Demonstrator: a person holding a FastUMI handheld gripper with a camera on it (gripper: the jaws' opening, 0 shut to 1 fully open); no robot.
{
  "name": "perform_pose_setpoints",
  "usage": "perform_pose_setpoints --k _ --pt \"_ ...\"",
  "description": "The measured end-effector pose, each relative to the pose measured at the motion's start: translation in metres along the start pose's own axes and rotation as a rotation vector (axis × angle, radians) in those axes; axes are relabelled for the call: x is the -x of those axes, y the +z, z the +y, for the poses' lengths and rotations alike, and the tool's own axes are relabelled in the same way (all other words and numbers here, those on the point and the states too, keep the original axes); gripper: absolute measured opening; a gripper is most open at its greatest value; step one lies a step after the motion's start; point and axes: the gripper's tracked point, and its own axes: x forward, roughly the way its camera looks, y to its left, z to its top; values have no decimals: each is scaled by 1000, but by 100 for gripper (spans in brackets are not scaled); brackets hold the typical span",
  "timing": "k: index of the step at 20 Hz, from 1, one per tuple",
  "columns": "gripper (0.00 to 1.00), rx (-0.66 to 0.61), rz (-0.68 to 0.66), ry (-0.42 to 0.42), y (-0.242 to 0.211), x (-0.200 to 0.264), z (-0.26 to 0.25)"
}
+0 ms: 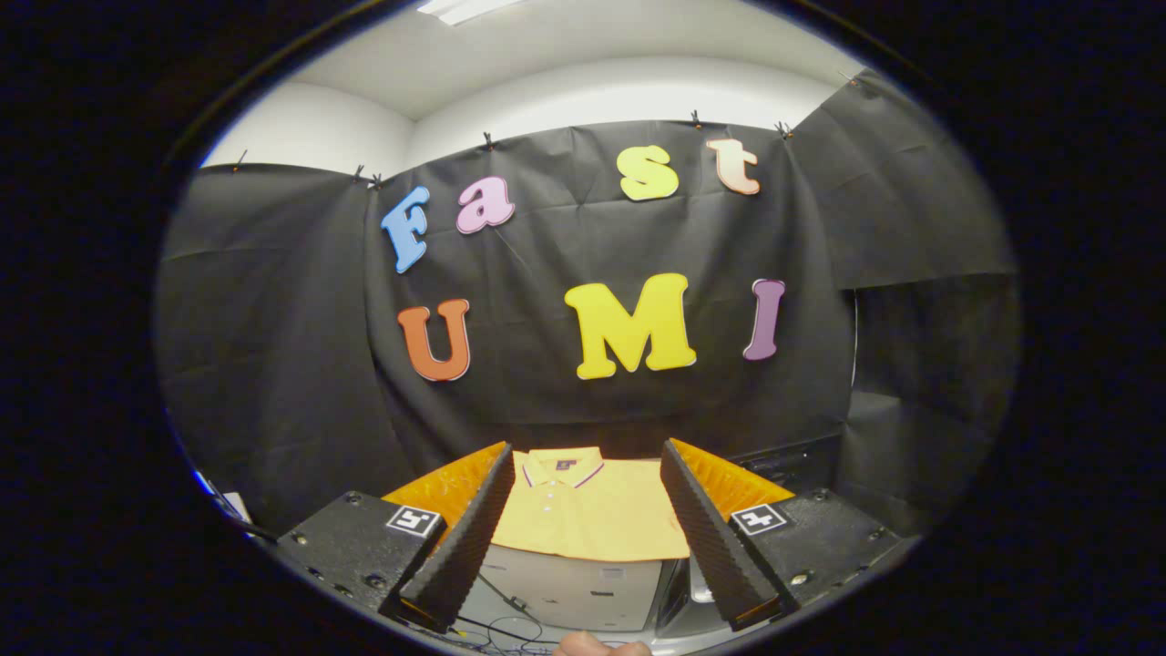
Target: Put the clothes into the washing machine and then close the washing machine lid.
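A folded yellow polo shirt (pixel 588 515) with a dark-trimmed collar lies flat on a white boxy surface (pixel 574 588), beyond and between my fingers. My gripper (pixel 583 474) is open, its two ridged fingers (pixel 469 528) spread wide on either side of the shirt and well above it, gripping nothing. Whether the white surface is the washing machine I cannot tell; no lid or drum is visible.
Black cloth walls close the booth behind and on both sides. Thin dark cables (pixel 506 620) trail below the white surface near the fingers' base. A person's fingertip (pixel 597 645) shows at the very bottom. A dark box-like object (pixel 788 465) sits to the right behind the shirt.
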Motion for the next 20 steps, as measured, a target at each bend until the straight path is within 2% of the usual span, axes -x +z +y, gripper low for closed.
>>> perform_pose_setpoints --k 10,15,20 --pt "100 -2 187 -94 -29 -53 4" --pt "100 4 263 -58 -42 -104 19" --pt "100 59 445 -8 -86 -163 34"
